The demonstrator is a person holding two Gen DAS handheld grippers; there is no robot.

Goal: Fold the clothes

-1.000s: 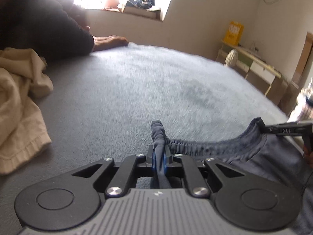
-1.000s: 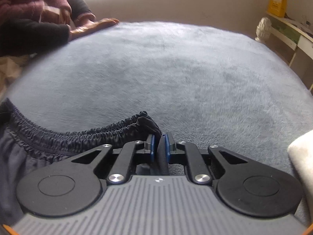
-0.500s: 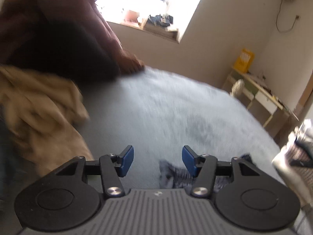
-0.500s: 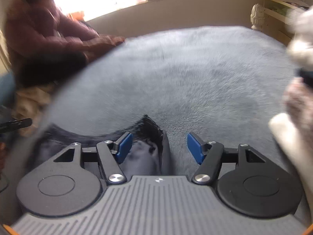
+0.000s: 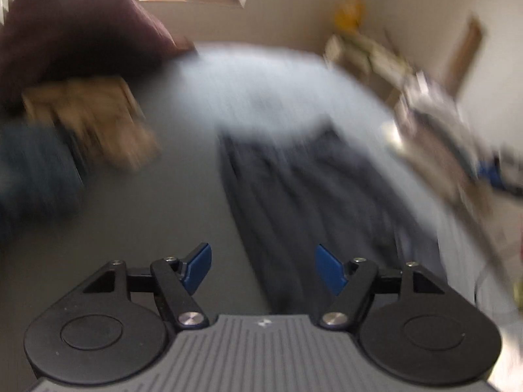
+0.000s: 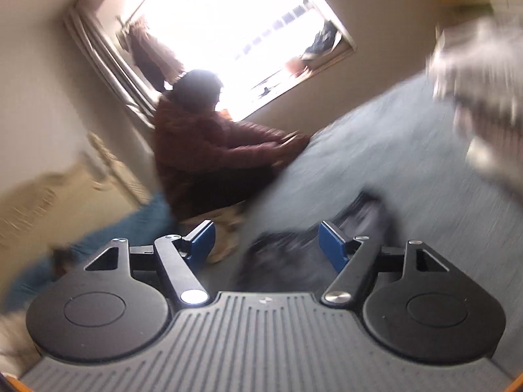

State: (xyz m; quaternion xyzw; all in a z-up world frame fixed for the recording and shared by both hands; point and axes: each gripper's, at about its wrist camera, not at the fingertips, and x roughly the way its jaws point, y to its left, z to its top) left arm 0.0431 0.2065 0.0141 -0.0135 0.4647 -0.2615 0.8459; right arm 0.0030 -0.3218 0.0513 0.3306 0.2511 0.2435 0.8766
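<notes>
Grey-blue plush blanket (image 5: pixel 261 78) spreads ahead of both grippers; both views are heavily motion-blurred. Dark grey garment (image 5: pixel 313 196), looks like elastic-waist shorts or pants, lies flat on the blanket ahead of and below the left gripper (image 5: pixel 263 269), running away from it. In the right wrist view the same garment (image 6: pixel 294 245) sits bunched just in front of the right gripper (image 6: pixel 266 243). Tan clothing (image 5: pixel 94 121) lies well off to the left gripper's left, a dark blue item beside it. A person in a maroon jacket (image 6: pixel 209 140) sits far ahead by the bright window (image 6: pixel 222 26), hands on the blanket edge.

Step in hand, judged: garment laid out, grippers clear of it, next grab point to be picked. To do it well: choose matching corners or edges on each side, come down square, pinch only one layer set, and fold evenly so the cloth does not bunch.

Left gripper: jaws wide and opening, blue pads (image 5: pixel 197 269) bare, nothing between them, touching nothing. Right gripper: jaws wide and opening too, pads (image 6: pixel 330 245) empty, garment beyond them, not pinched.
</notes>
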